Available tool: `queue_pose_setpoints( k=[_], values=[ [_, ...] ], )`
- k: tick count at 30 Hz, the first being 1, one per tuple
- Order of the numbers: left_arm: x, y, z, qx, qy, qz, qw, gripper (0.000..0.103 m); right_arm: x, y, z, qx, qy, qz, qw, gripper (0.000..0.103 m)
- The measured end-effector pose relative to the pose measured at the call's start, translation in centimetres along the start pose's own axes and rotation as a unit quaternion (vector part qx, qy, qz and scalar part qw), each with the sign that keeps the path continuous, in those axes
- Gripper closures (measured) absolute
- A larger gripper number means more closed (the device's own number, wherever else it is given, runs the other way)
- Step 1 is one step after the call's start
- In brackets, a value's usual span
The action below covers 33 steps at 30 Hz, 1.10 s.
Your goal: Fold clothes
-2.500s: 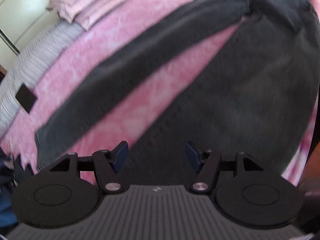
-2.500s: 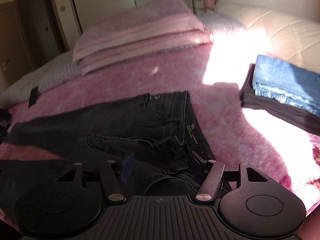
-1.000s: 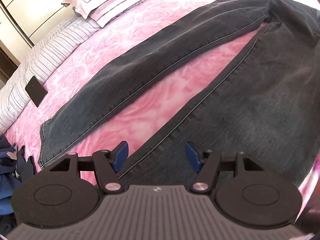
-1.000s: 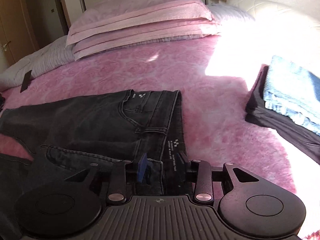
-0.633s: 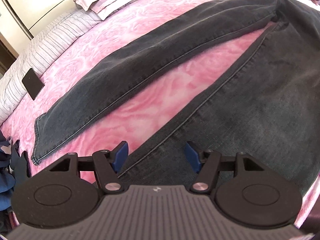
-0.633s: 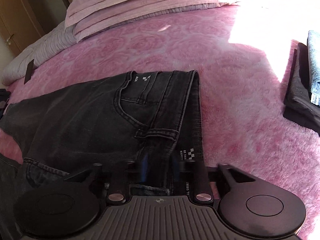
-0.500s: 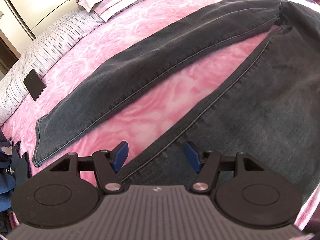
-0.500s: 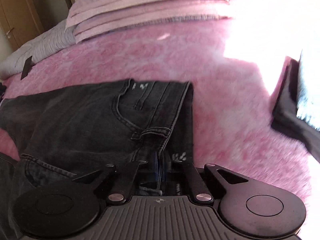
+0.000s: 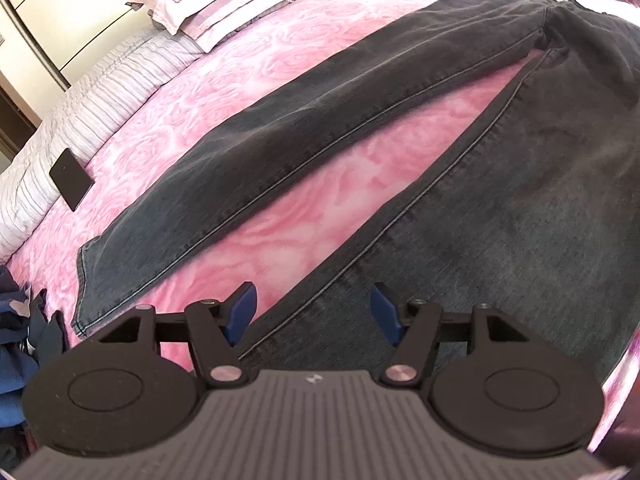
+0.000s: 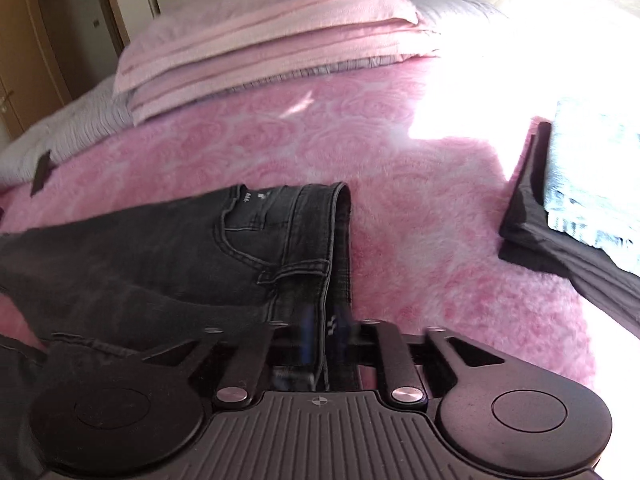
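Right-wrist view: your right gripper (image 10: 325,334), jaws opening astride waistband of dark grey denim jeans (image 10: 168,252); heavy, floppy — regrip band; left gripper (image 9: 313,307) spread, empty.

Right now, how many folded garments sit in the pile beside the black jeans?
2 visible: a light blue folded garment on top, a dark folded garment beneath it, at the right edge. More may be hidden out of frame.

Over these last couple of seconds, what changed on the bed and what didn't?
The right claw came down onto the black jeans at the waistband and pinched it; its jaws are opening again, waistband between them. The left claw stayed open over the near leg. Folded stack and pillows unmoved.
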<state>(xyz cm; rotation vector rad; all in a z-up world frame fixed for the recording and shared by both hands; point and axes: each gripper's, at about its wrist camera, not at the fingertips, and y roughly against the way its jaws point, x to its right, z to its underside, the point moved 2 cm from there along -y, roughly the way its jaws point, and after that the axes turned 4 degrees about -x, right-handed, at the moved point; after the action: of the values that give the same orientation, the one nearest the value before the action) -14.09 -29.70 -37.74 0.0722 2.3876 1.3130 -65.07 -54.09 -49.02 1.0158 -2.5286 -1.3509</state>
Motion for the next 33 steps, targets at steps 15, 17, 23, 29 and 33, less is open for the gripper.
queue_pose_setpoints(
  k=[15,17,23,29,33],
  values=[
    [-0.1,0.6,0.3,0.004,0.0,-0.006,1.0,0.044,-2.6,-0.2,0.9,-0.007,0.037,0.015,0.999,0.087],
    [-0.3,1.0,0.8,0.005,0.002,-0.01,0.9999,0.044,-2.8,-1.0,1.2,-0.02,0.037,0.032,0.999,0.086],
    [-1.2,2.9,3.2,0.006,-0.007,-0.04,0.9992,0.044,-4.9,1.4,2.2,-0.007,0.066,0.113,0.991,0.059],
    [-2.1,5.9,7.8,0.005,-0.006,-0.084,0.9964,0.044,-12.3,6.4,5.2,0.056,0.094,0.083,0.991,0.058],
    [-2.4,7.7,12.4,-0.017,-0.037,-0.119,0.992,0.044,-19.5,7.3,8.8,0.07,0.129,0.013,0.989,0.058]
  ],
)
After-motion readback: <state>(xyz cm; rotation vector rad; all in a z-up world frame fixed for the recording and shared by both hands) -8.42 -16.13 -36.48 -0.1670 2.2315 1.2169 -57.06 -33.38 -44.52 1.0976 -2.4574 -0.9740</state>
